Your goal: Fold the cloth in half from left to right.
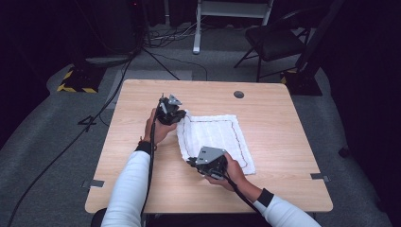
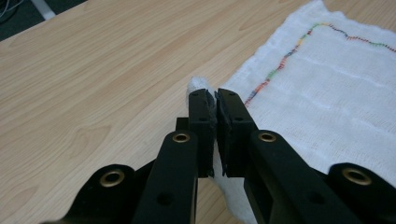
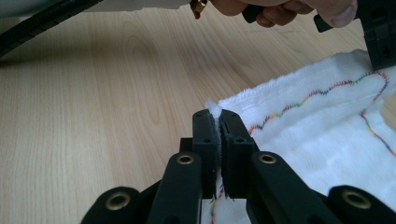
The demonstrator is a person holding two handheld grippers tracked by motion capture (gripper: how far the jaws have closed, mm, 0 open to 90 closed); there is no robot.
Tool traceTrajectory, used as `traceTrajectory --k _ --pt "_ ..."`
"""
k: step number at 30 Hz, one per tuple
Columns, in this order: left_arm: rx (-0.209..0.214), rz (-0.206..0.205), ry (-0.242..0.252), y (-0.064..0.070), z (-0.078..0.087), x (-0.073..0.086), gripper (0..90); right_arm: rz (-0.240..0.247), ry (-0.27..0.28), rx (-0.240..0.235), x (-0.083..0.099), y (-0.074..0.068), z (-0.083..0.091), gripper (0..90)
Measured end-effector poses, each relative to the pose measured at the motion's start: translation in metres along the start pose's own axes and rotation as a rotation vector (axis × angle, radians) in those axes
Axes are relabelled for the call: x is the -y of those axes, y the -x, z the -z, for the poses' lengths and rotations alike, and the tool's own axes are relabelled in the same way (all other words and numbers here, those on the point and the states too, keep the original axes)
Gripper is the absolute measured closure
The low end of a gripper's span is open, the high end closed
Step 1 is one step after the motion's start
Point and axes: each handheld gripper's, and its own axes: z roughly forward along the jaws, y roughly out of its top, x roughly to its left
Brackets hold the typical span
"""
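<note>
Both tools (image 1: 189,161) (image 1: 183,115) clamped on cloth (image 1: 217,135) corners.

Light wooden table (image 1: 142,179), square, with rounded corners. A white cloth (image 1: 217,137) with a coloured stitched border lies flat on it, right of centre. A round grey grommet (image 1: 239,94) sits in the tabletop beyond the cloth, near the far edge. Grey tape tabs (image 1: 94,183) mark the table's left and right edges, nearer than the cloth.

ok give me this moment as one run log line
left gripper: shut on towel far-left corner | right gripper: shut on near-left corner | towel flat on table
</note>
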Motion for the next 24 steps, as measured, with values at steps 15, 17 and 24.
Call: traceTrajectory --k 15,17,24 --pt "-0.003 -0.064 -0.01 0.037 -0.038 -0.036 84.8 -0.101 0.0 0.1 0.038 0.03 0.051 86.3" --pt "0.003 -0.061 -0.01 0.04 -0.042 -0.039 84.8 -0.114 -0.001 0.115 0.042 0.033 0.058 86.3" --pt "0.018 -0.08 -0.009 0.052 -0.052 -0.054 84.8 -0.143 -0.02 0.165 0.058 0.04 0.078 86.3"
